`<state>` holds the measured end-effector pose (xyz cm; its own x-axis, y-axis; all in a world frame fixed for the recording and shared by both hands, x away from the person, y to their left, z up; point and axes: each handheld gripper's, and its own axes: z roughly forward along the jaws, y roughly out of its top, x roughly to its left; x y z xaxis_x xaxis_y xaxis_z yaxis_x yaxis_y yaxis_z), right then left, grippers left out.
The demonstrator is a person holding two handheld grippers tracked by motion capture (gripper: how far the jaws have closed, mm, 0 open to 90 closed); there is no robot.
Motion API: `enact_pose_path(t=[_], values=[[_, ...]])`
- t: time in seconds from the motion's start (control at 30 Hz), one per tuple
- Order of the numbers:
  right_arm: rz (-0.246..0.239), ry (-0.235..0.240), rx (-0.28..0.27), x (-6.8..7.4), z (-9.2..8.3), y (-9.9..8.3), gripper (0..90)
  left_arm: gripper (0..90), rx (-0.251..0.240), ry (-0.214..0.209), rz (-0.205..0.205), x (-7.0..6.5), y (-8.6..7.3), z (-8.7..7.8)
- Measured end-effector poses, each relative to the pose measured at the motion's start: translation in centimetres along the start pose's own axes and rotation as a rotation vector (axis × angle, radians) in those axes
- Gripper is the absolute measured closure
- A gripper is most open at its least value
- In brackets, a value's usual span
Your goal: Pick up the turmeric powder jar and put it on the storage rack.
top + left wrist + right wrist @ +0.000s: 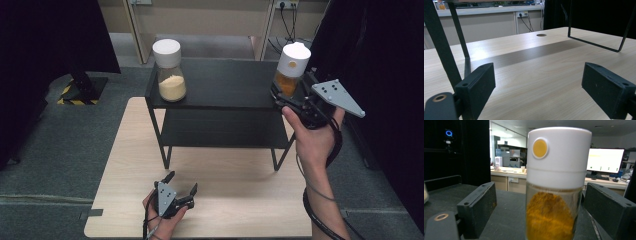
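Note:
A glass jar of orange powder [293, 64] with a white lid stands at the right end of the black shelf's top board [225, 82]. My right gripper [290, 89] is open around its lower part. In the right gripper view the jar [559, 165] stands upright between the jaws, well clear of the left pad [477, 208] and close to the right one. A second white-lidded jar, of pale yellow powder [170, 70], stands at the shelf's left end. My left gripper [182, 181] rests low on the wooden table [225, 205], open, with nothing between its pads [477, 90].
The shelf has a lower board [220, 129] and thin black legs [594, 42] standing on the table. A cable hole [541, 35] is cut in the tabletop beyond the shelf. Grey carpet surrounds the table, and dark curtains hang at both sides.

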<state>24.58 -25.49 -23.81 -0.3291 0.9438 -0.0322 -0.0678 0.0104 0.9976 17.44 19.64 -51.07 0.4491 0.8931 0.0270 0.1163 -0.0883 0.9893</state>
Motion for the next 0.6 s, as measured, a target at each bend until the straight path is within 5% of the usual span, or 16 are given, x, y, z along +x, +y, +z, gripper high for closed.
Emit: enact_pose_path(t=[0.6], values=[[0.013, 0.038, 0.002, -0.3, -1.7, -1.5, 11.5, 11.2, 0.0, 0.0, 0.002, 0.0, 0.0, 0.0]])
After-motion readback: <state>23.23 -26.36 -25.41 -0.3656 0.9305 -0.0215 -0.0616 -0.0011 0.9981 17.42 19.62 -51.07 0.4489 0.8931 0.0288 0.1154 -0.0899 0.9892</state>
